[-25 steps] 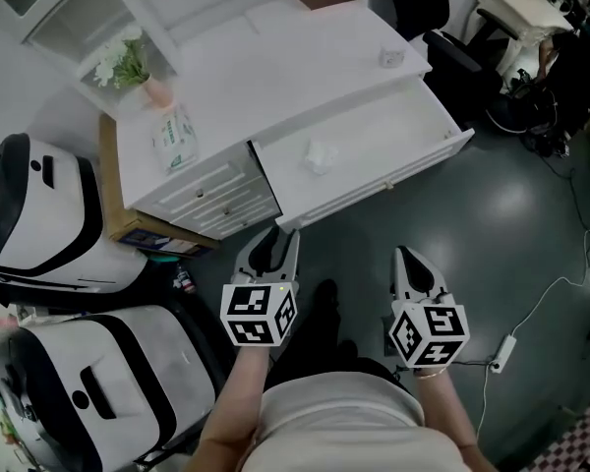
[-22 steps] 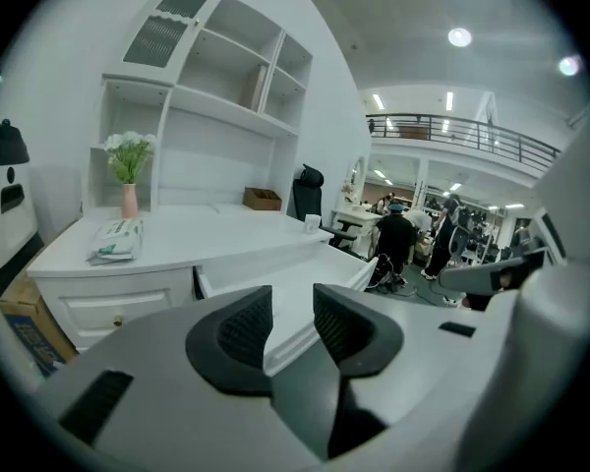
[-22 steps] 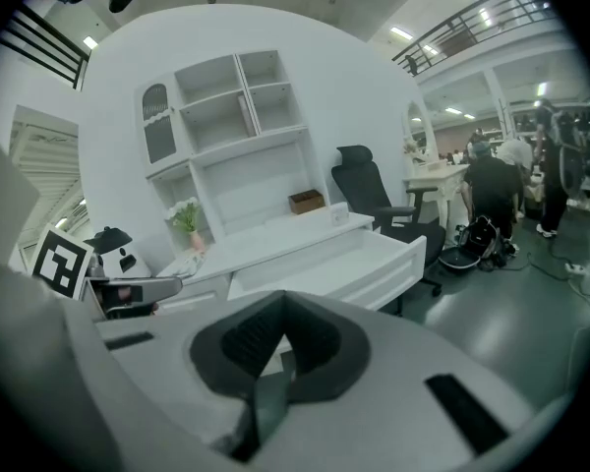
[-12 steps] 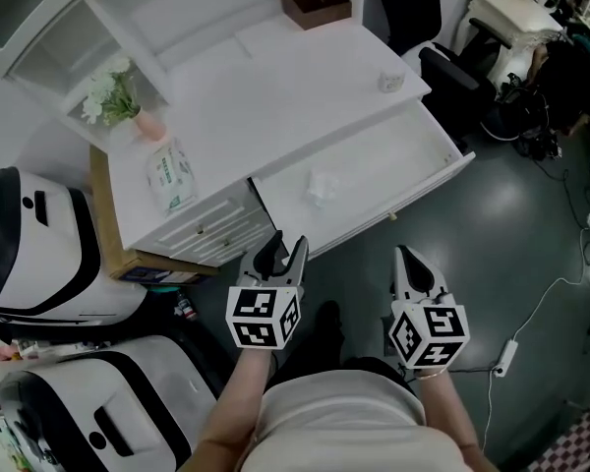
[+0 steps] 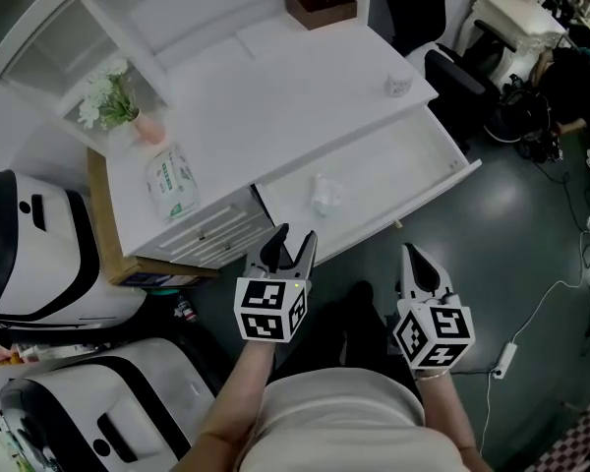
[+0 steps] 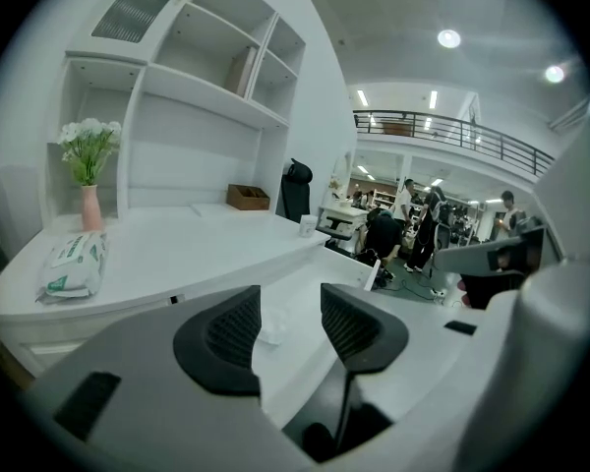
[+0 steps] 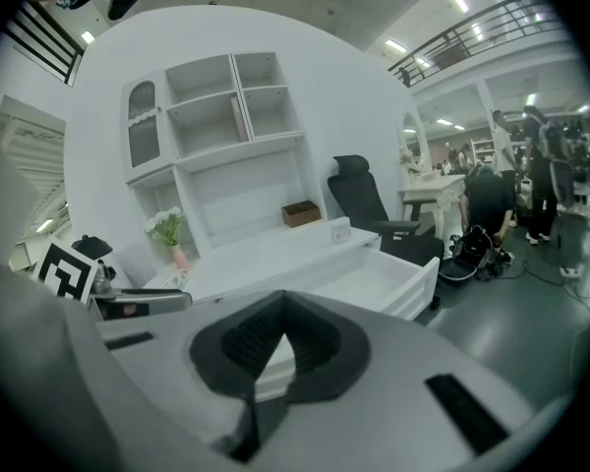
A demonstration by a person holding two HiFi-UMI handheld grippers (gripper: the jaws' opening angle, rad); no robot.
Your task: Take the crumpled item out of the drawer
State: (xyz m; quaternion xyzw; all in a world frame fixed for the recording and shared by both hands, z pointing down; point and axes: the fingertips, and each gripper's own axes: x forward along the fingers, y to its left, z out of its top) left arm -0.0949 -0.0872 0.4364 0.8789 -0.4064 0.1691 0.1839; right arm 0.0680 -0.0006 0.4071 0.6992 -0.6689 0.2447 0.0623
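The crumpled white item [image 5: 324, 193] lies in the open white drawer [image 5: 413, 165] of the desk. In the left gripper view the crumpled item [image 6: 271, 324] shows through the gap between the jaws, some way ahead. My left gripper [image 5: 292, 241] hovers just in front of the drawer's front edge; its jaws are opening, nothing is between them, and it is also seen from its own camera [image 6: 287, 324]. Further right, over the floor in front of the drawer, my right gripper [image 5: 414, 256] is shut and empty, tips touching [image 7: 281, 305].
On the desktop stand a pink vase with flowers [image 5: 128, 106], a wipes pack [image 5: 172, 180], a brown box [image 5: 320, 1] and a small cup [image 5: 398, 85]. A black chair [image 5: 462, 67] is at the right. Black-and-white machines [image 5: 39, 244] stand at the left. Cables [image 5: 531, 313] cross the floor.
The left gripper's jaws have spread apart and it has edged toward the drawer front. The right gripper stays shut, about where it was.
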